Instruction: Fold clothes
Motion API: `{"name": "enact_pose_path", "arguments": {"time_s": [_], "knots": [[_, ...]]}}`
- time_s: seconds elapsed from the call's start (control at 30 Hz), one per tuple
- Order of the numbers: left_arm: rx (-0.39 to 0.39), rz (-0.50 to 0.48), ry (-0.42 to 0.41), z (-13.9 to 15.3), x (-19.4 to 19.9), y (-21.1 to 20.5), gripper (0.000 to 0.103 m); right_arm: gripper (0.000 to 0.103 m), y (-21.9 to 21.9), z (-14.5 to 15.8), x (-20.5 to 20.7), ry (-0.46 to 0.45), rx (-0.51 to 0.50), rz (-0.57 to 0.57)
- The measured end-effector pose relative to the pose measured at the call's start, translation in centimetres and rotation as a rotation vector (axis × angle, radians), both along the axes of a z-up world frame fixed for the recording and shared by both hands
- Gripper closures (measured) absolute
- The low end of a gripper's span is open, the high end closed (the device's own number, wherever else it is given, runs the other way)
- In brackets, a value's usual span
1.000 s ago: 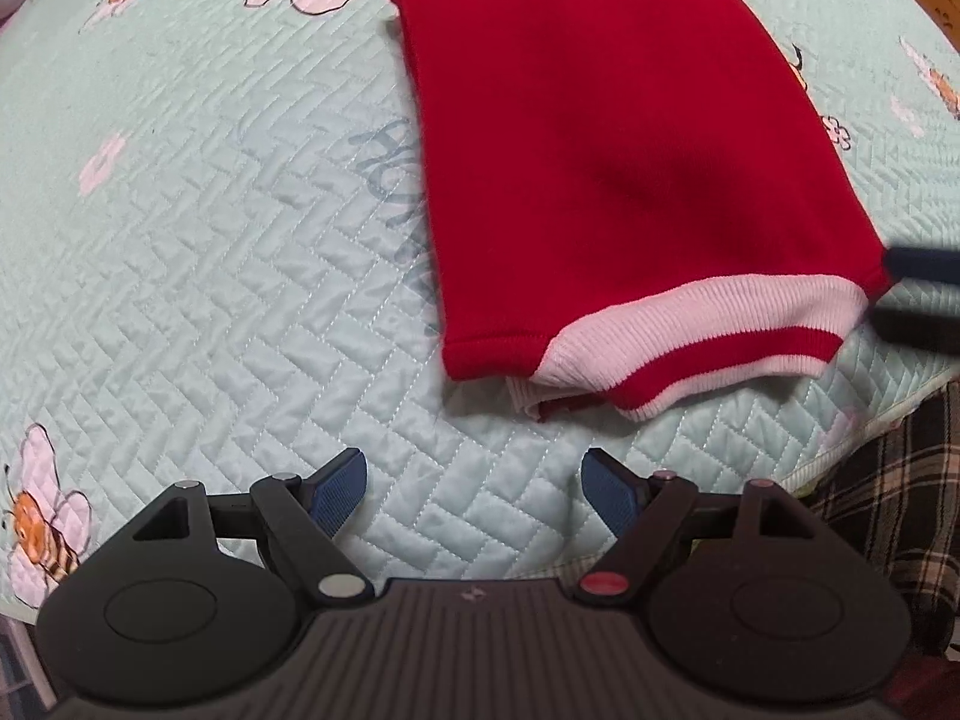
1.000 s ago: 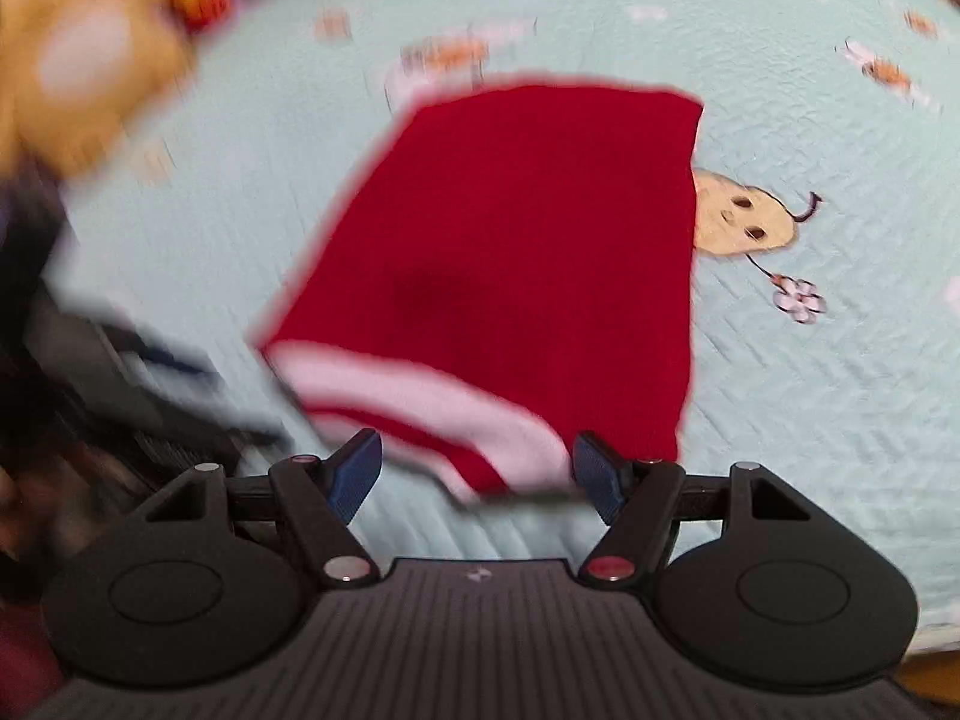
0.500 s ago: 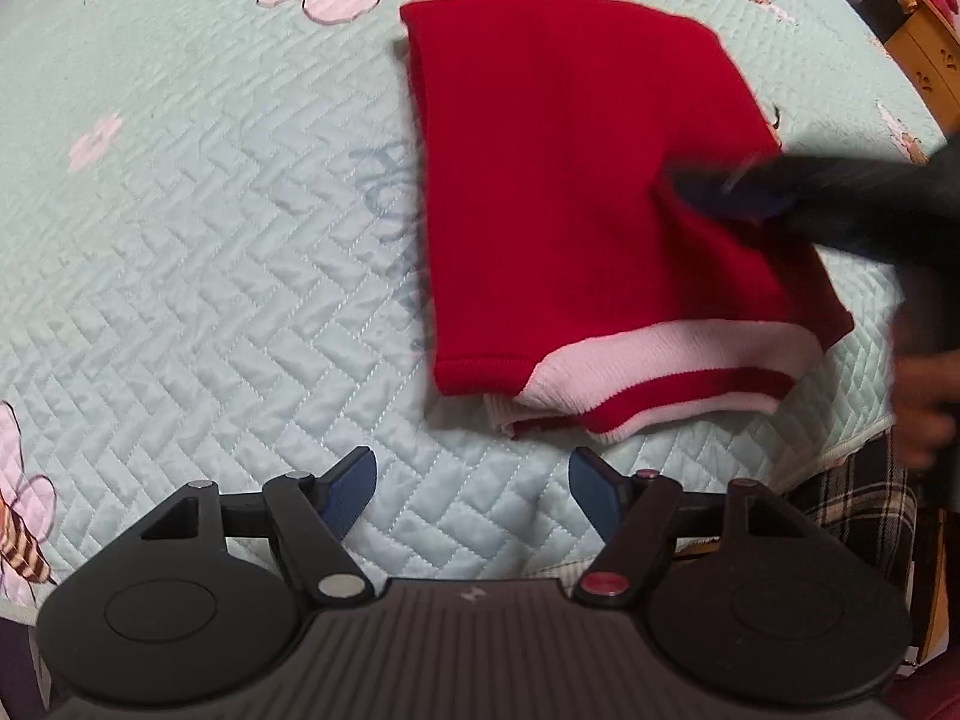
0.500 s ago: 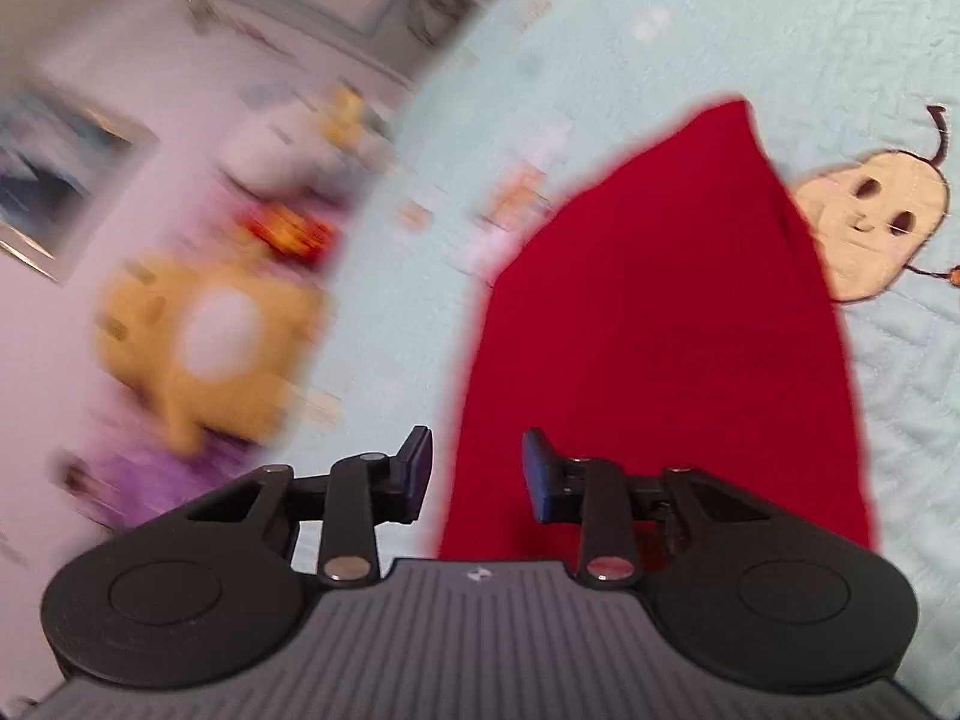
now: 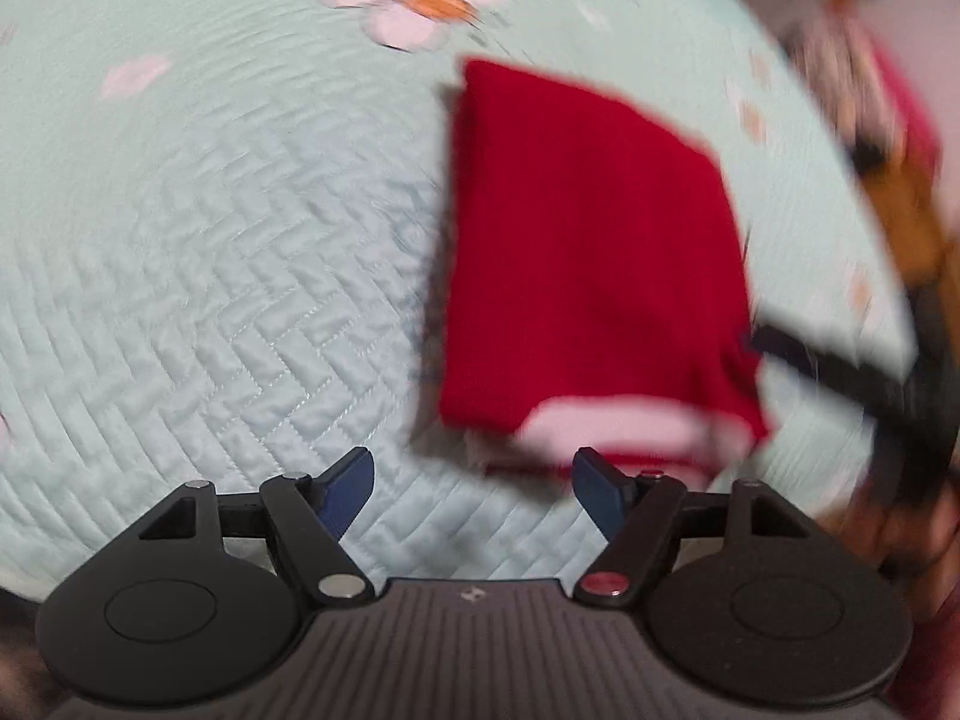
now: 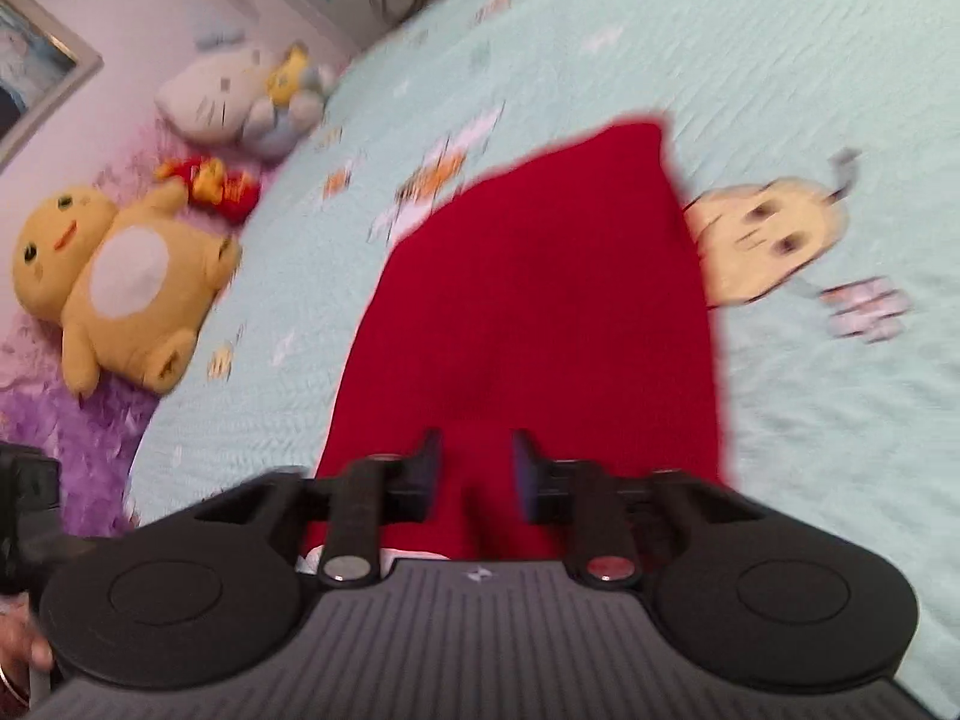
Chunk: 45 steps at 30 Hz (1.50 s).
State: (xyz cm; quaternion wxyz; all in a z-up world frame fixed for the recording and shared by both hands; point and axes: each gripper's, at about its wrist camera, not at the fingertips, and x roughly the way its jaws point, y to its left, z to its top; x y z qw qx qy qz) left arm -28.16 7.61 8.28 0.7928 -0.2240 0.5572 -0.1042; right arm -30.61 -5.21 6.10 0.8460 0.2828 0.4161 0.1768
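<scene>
Your left tool (image 5: 471, 489): jaws wide, empty, over quilted bedspread (image 5: 210, 300) just short of folded red garment's (image 5: 588, 252) white-striped hem. Your right tool (image 6: 474, 471): jaws narrow, just been opening, gap visible over red cloth, pads not pressing. Garment flat on bed. Yellow plush toy (image 6: 120, 282) beside bed.
</scene>
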Motion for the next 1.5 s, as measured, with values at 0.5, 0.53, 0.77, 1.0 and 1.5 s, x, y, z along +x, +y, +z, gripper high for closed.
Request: {"name": "enact_pose_path", "arguments": {"time_s": [0.5, 0.53, 0.77, 1.0, 1.5], "knots": [[-0.341, 0.059, -0.04, -6.9, 5.1, -0.6, 0.008, 0.03, -6.9, -7.6, -1.6, 0.185, 0.276, -0.029], [-0.362, 0.059, -0.041, -7.1, 5.4, -0.6, 0.003, 0.03, -6.9, -7.8, -1.1, 0.192, 0.296, -0.014], [-0.416, -0.019, -0.068, -7.3, 5.8, -1.4, 0.011, 0.029, -5.8, -8.0, 2.3, 0.239, 0.367, 0.076], [-0.526, 0.056, 0.001, -8.5, 5.6, 0.8, 0.074, 0.071, -6.0, -7.9, 2.2, 0.26, 0.377, 0.073], [-0.292, -0.075, -0.164, 3.3, 13.2, 9.8, 0.078, 0.074, 4.4, -1.1, 0.7, 0.308, 0.65, -0.073]]}}
